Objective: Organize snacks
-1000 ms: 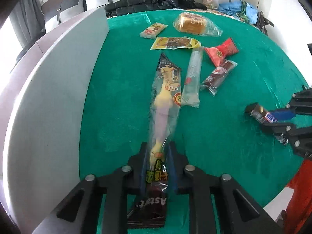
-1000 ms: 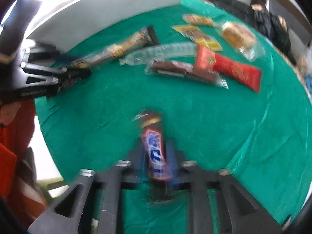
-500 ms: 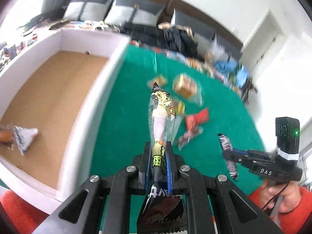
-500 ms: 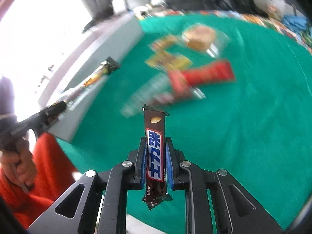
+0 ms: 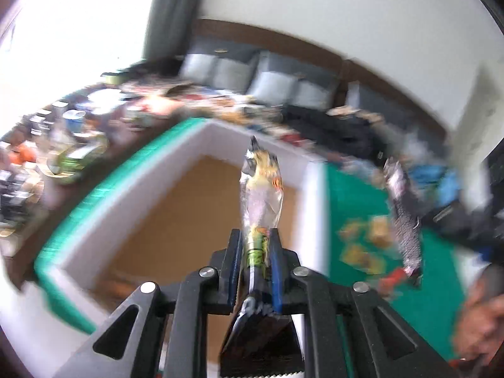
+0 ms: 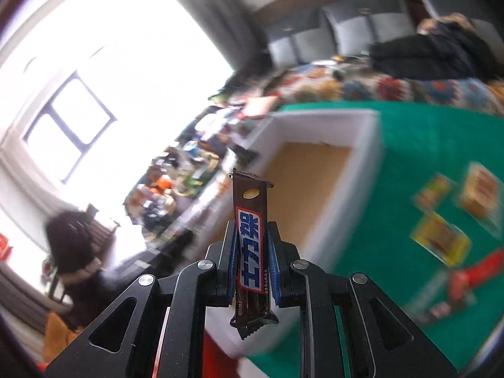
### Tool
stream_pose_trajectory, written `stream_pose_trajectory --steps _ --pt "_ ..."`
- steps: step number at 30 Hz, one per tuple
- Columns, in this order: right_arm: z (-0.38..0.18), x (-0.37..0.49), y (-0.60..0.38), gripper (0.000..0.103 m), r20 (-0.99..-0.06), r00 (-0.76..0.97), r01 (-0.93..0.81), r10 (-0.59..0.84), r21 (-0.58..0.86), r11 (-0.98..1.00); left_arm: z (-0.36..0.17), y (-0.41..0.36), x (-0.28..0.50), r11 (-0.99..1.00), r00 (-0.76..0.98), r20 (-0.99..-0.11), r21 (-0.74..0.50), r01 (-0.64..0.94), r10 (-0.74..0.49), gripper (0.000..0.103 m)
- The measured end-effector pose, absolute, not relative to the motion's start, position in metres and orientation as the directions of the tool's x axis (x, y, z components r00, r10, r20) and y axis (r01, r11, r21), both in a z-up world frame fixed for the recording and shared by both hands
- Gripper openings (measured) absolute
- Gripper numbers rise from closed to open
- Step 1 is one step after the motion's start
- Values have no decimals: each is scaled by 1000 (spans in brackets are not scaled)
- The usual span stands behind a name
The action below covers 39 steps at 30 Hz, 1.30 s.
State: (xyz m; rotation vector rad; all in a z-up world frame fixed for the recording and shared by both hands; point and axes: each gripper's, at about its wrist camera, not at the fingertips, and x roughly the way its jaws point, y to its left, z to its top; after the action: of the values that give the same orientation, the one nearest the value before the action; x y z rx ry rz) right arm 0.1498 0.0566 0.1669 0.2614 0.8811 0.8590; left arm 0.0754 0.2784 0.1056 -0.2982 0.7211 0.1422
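Note:
My left gripper (image 5: 255, 236) hangs over the white box (image 5: 201, 138) with a brown floor. A long clear-and-black snack pack (image 5: 260, 195) stands upright between its pads, and its jaws are opening. My right gripper (image 6: 251, 230) is also raised, near the box's (image 6: 368, 157) front corner. Its jaws are opening around a brown chocolate bar (image 6: 250, 245) with a blue and white label. That bar (image 5: 404, 220) shows as a dark blur at the right of the left wrist view.
Loose snacks lie on the green tablecloth (image 6: 425, 145) right of the box: a yellow pack (image 6: 441, 239), a bun pack (image 6: 478, 195) and a red pack (image 6: 475, 274). A cluttered side table (image 5: 63, 145) stands left of the box. A seated person (image 6: 72, 245) is at far left.
Both grippers rose from the table with their snacks and swung left toward the box. The left one now hangs over the box's inside, and the right one has come up beside it.

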Motion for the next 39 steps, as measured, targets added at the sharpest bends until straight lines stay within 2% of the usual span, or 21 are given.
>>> stream_pose_trajectory --steps 1,2,3,6,8,10,14,18,21,24,28,30,33,35,39 --pt "170 152 71 58 -567 331 -556 754 528 641 102 288 70 948 729 -683 -198 -250 50 59" --pt "174 155 85 69 -576 332 -557 747 519 648 99 294 68 946 720 -690 -177 -273 79 87" --pt "177 155 90 72 -574 348 -556 742 511 656 97 299 62 941 724 -680 -160 -298 114 90" --pt "176 148 80 73 -554 392 -565 735 485 667 90 300 43 937 732 -668 -154 -314 135 94" --pt "159 144 61 73 -586 428 -550 688 434 713 87 292 37 937 736 -668 -175 -302 112 94" --pt "122 139 27 73 -649 471 -513 597 349 784 89 271 32 945 757 -651 -210 -252 57 94" --pt "22 124 -67 73 -777 563 -343 283 92 935 96 201 27 964 776 -618 -259 -53 -123 96" --pt "-31 101 -161 73 -799 596 -181 76 -41 983 76 118 36 956 685 -675 -267 121 -275 101" --pt "-49 91 -214 73 -789 614 -85 -21 -93 992 34 66 48 956 587 -755 -232 178 -292 101" --pt "-54 90 -241 73 -774 630 -29 -61 -102 994 -13 37 64 974 512 -831 -154 164 -217 100" --pt "-61 87 -260 73 -773 633 0 -31 -39 999 -48 41 79 989 468 -872 -110 102 -146 100" --pt "-60 90 -258 74 -771 636 -9 -35 -54 999 -57 45 90 992 461 -879 -87 89 -118 100" --pt "-55 85 -252 80 -771 635 -9 -46 -67 998 -70 42 102 994 464 -881 -49 97 -88 100" --pt "-52 79 -248 81 -780 626 -1 -20 -27 1000 -72 36 104 993 499 -864 -12 121 -71 100" --pt "-54 77 -247 84 -783 621 3 -14 -16 1000 -76 36 111 993 522 -849 -19 113 -75 103"
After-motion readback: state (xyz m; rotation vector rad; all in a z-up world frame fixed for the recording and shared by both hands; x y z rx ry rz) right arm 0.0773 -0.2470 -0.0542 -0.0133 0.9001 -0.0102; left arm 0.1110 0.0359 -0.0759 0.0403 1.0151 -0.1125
